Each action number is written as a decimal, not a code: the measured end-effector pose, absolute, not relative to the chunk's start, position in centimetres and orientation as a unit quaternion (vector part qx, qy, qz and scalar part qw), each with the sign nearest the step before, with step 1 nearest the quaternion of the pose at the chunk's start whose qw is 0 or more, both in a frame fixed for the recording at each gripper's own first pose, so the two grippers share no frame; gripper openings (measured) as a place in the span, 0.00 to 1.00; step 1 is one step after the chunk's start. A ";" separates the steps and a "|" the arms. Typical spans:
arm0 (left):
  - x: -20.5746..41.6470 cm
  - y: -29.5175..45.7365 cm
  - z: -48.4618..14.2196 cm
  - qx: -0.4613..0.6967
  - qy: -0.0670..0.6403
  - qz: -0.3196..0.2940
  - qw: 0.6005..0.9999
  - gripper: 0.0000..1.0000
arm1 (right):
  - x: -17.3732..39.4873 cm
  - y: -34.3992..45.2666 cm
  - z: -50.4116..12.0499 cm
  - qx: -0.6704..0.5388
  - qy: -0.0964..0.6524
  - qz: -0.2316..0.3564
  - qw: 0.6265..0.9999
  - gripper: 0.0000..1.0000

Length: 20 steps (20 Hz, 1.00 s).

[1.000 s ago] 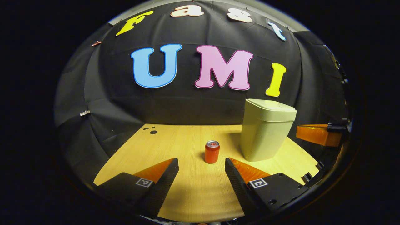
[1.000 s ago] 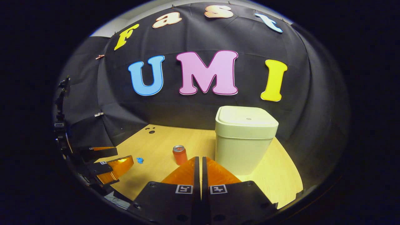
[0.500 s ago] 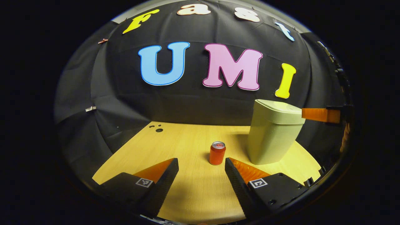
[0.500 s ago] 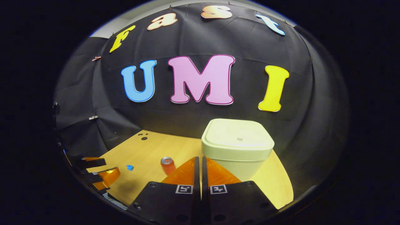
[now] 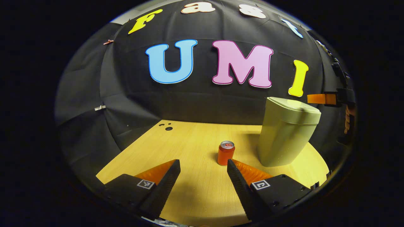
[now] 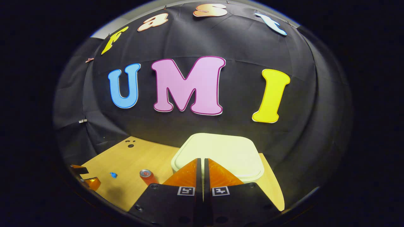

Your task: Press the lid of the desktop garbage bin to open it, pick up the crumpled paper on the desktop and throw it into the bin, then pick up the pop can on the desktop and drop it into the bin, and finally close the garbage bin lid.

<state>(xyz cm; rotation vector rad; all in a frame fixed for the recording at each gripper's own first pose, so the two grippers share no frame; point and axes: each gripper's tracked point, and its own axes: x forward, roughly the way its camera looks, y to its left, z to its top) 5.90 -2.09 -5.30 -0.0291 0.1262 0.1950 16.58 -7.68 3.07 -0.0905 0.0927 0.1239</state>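
Observation:
The pale green bin (image 5: 285, 135) stands shut at the right of the wooden table, with its flat lid (image 6: 227, 153) close below the right gripper view's camera. My right gripper (image 6: 202, 161) is shut with nothing in it and hovers over the lid's near edge; whether it touches I cannot tell. From the left gripper view, the right gripper (image 5: 323, 98) pokes in just above the lid. The red pop can (image 5: 226, 153) stands upright left of the bin, just beyond my open left gripper (image 5: 203, 164). A small blue crumpled paper (image 6: 113, 174) lies left of the can (image 6: 146, 175).
The wooden table (image 5: 189, 142) has a few small dark holes (image 5: 167, 127) near its far left corner. A hand (image 5: 347, 119) shows at the right edge behind the bin. My left gripper (image 6: 88, 178) sits low at the table's left front.
My right gripper has risen and moved forward from in front of the bin to above its lid, staying shut. The left gripper stays open and has shifted slightly, the can sliding right in its view.

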 end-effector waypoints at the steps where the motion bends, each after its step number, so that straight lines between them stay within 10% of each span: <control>1: 5.8 -2.3 -5.4 -0.015 0.064 0.101 0.993 0.96 | 17.2 -8.0 2.5 -0.047 0.052 0.060 0.996 0.05; 20: 5.8 -5.9 -4.1 0.011 0.063 0.103 0.993 0.95 | 20.0 -9.8 1.0 -0.057 0.068 0.050 0.995 0.05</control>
